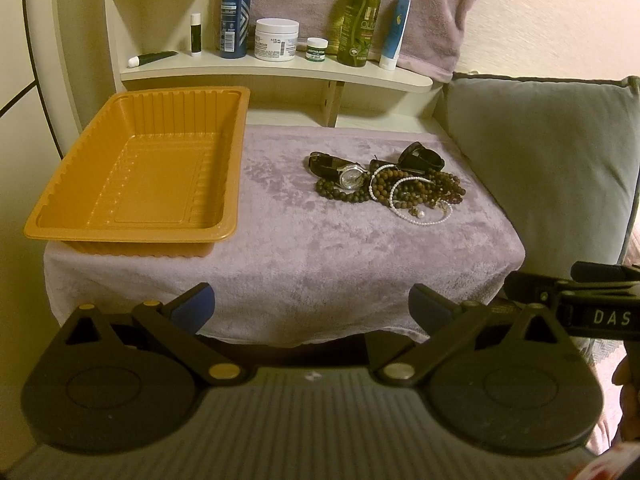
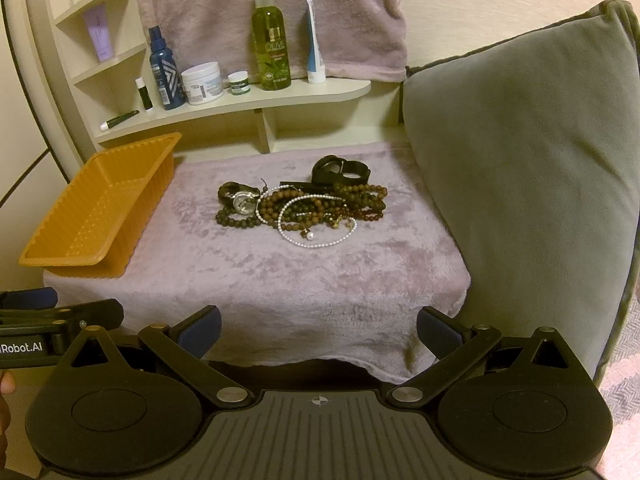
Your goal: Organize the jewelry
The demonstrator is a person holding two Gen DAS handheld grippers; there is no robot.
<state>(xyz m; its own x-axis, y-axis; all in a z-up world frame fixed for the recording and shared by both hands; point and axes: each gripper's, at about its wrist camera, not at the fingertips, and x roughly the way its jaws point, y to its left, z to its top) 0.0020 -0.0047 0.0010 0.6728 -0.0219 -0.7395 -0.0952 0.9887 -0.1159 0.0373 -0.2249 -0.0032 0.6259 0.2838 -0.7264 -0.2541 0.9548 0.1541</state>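
Observation:
A pile of jewelry lies on the lilac cloth: a wristwatch (image 1: 350, 176) (image 2: 242, 201), brown bead strands (image 1: 424, 190) (image 2: 320, 208), a white pearl string (image 1: 420, 216) (image 2: 316, 240) and a black band (image 1: 422, 158) (image 2: 340, 170). An orange plastic tray (image 1: 236, 168) (image 2: 160, 164) stands empty at the cloth's left. My left gripper (image 1: 312, 310) is open and empty, before the cloth's front edge. My right gripper (image 2: 318, 330) is open and empty, also at the front edge, well short of the pile.
A grey-green cushion (image 1: 540, 168) (image 2: 520, 168) leans against the cloth's right side. A cream shelf (image 1: 276, 70) (image 2: 240, 104) behind holds bottles, jars and tubes. Each view shows the other gripper at its edge, the right one (image 1: 580, 304) and the left one (image 2: 48, 320).

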